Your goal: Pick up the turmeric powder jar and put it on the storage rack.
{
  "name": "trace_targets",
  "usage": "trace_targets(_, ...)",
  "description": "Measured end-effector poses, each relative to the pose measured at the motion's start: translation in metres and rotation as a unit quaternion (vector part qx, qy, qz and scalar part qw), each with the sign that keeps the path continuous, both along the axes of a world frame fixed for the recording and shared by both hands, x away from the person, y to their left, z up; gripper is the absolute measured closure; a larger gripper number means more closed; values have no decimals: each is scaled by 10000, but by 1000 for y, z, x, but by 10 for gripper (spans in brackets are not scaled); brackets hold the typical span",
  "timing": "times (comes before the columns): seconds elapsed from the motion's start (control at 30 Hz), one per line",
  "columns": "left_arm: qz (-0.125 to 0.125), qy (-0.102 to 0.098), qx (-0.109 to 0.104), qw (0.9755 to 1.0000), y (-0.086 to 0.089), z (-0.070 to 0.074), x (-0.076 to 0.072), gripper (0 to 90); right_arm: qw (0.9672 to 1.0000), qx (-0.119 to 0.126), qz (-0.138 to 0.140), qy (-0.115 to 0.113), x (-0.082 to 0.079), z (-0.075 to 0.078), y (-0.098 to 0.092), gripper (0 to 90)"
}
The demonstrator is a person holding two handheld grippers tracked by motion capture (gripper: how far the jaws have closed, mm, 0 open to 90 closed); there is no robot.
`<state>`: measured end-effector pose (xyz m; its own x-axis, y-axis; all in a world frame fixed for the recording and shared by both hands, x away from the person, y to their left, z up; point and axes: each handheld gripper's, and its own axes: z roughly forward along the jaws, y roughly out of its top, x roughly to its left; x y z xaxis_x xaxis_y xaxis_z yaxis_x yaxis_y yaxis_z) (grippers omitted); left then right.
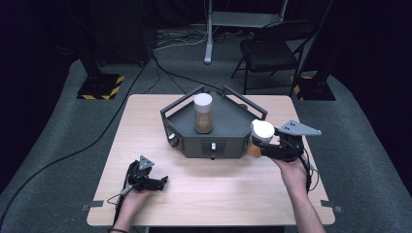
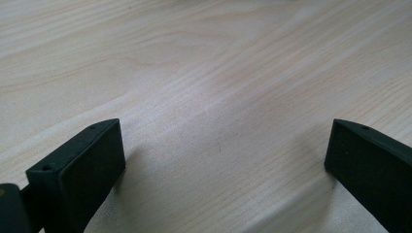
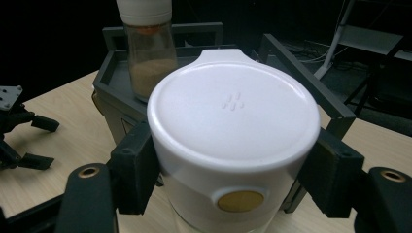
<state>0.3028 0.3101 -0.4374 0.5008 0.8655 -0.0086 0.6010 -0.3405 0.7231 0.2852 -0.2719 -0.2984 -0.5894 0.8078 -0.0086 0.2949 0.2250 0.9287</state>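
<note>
My right gripper [image 1: 258, 141] is shut on a white-capped jar [image 1: 261, 132], lifted off the table just right of the dark tray [image 1: 228, 121]. In the right gripper view both pads press the sides of the jar's white cap [image 3: 233, 116]; my right gripper [image 3: 233, 174] holds it upright. A second jar [image 1: 203, 113] with a white cap and brown powder stands on the tray, the same jar [image 3: 145, 43] showing behind the held one. My left gripper [image 1: 160, 183] rests low over the table's front left, open. Its pads [image 2: 82, 170] stand wide apart over bare wood, my left gripper [image 2: 223, 160] holding nothing.
The tray [image 3: 109, 82] is a grey angular stand with raised rails and a front panel bearing a knob [image 1: 172, 140]. The wooden table [image 1: 214, 194] sits on grey carpet. A folding chair [image 1: 274, 48] and a stand pole [image 1: 209, 34] are behind it.
</note>
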Motion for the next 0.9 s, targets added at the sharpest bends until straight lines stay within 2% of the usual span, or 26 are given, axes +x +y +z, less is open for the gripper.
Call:
trace_targets(0.23, -1, 0, 0, 10000, 0, 0, 0, 6, 10000, 34, -20, -64, 7, 10, 4, 292)
trace_targets(0.5, -1, 1, 1, 10000, 0, 0, 0, 6, 9999, -46, -63, -129, 16, 23, 11, 292)
trace_targets(0.9, -1, 1, 0, 10000, 0, 0, 0, 6, 9996, -125, -211, -127, 35, 26, 23, 292)
